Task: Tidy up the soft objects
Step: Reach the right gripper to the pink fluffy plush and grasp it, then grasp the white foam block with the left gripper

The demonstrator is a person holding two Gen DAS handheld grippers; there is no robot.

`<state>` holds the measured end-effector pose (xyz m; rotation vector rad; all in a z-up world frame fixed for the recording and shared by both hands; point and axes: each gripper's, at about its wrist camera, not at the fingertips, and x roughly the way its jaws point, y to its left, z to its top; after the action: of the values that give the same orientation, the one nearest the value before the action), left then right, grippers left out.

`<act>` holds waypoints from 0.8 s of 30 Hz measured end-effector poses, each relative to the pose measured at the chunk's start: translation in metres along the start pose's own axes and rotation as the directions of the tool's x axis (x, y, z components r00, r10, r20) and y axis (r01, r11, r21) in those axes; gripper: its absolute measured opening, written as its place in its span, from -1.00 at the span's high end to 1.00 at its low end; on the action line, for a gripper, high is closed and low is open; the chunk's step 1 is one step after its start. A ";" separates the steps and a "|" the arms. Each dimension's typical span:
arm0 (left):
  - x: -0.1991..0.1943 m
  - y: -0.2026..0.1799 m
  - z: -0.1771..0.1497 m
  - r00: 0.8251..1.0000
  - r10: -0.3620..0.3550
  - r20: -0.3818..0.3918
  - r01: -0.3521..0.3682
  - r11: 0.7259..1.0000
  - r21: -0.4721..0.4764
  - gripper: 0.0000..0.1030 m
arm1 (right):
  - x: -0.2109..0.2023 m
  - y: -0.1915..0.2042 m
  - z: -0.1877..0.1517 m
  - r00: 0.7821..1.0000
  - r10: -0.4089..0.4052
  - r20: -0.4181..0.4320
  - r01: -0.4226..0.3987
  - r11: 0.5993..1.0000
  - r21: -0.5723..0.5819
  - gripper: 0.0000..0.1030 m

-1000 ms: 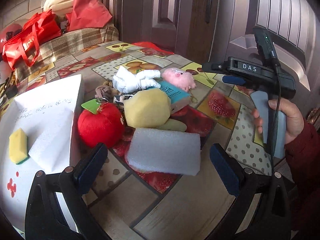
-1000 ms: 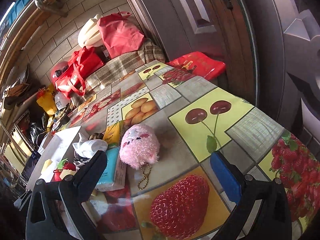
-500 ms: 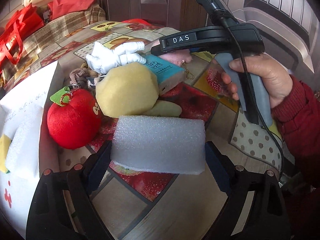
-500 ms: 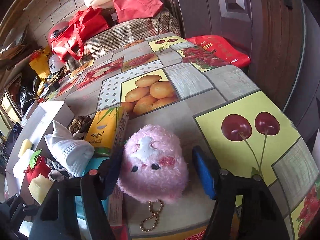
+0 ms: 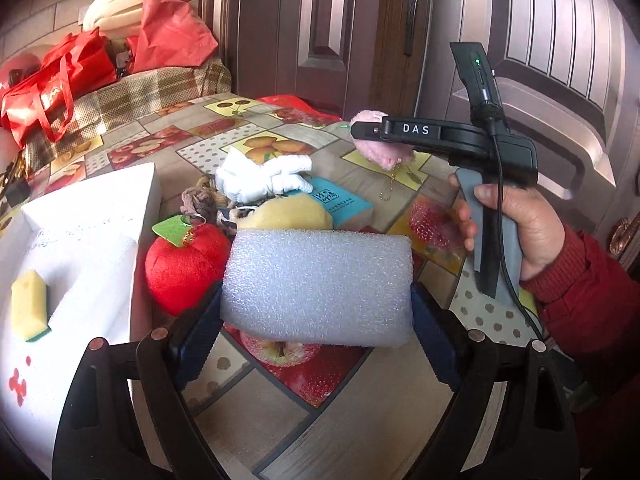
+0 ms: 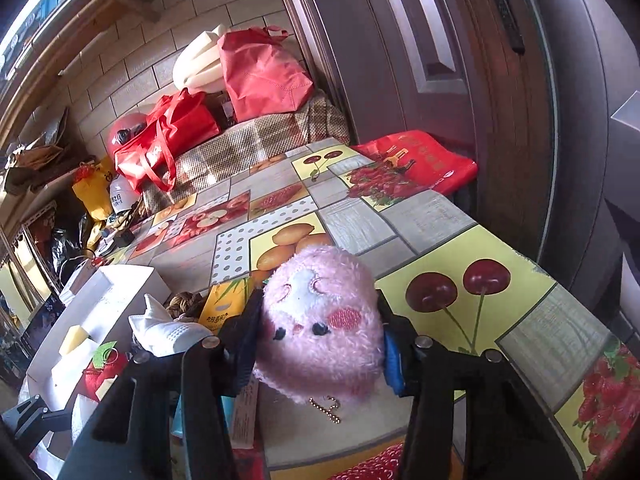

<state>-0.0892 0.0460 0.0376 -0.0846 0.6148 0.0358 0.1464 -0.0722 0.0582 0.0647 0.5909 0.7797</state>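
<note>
My left gripper (image 5: 316,304) is shut on a white foam block (image 5: 316,280) and holds it a little above the fruit-print tablecloth (image 5: 360,420). The jaws of my right gripper (image 6: 320,344) are closing, and its pads press both sides of a pink plush toy (image 6: 320,320). In the left wrist view that pink plush (image 5: 384,156) hangs clear of the table. Behind the foam lie a red plush apple (image 5: 184,264), a yellow sponge (image 5: 288,212), a white glove (image 5: 260,176) and a teal tissue pack (image 5: 340,200). At the left stands a white box (image 5: 152,200) containing a yellow-green sponge (image 5: 28,304).
A knotted rope (image 5: 196,200) lies beside the box. Red bags (image 5: 52,84) sit on a plaid-covered bench (image 5: 140,92) behind the table. Brown doors (image 5: 320,32) stand close at the back and right. A hand in a red sleeve (image 5: 580,272) holds the right gripper.
My left gripper has shut on the foam block and raised it off the cloth. My right gripper has moved in on the pink plush, closed on it and lifted it.
</note>
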 end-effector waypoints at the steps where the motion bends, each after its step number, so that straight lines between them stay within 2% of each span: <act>1: -0.009 0.001 0.001 0.998 0.015 0.053 -0.015 1.000 -0.006 -0.73 | -0.006 0.001 0.000 0.999 -0.009 0.033 0.009 1.000 -0.003 0.00; 4: -0.032 0.002 0.000 0.982 0.072 0.176 -0.069 0.997 -0.020 -0.74 | -0.023 0.004 0.000 0.993 -0.029 0.112 0.028 1.000 0.014 0.00; 9: -0.057 0.008 -0.003 0.943 0.158 0.291 -0.149 0.987 -0.051 -0.74 | -0.043 0.011 -0.003 0.981 -0.007 0.195 0.004 1.000 0.015 0.00; 14: -0.065 0.016 -0.005 0.926 0.196 0.322 -0.184 0.981 -0.067 -0.74 | -0.054 0.036 -0.012 0.977 0.044 0.207 -0.031 0.997 -0.066 0.00; 18: -0.073 0.023 -0.009 0.905 0.248 0.347 -0.232 0.969 -0.087 -0.74 | -0.059 0.055 -0.018 0.972 0.084 0.221 -0.058 0.991 -0.119 0.00; 24: -0.085 0.050 -0.016 0.872 0.343 0.349 -0.310 0.939 -0.149 -0.74 | -0.055 0.078 -0.024 0.969 0.142 0.201 -0.107 0.979 -0.172 0.00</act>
<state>-0.1711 0.0940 0.0701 -0.0566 0.2408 0.4019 0.0527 -0.0578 0.0849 0.0373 0.3216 0.9273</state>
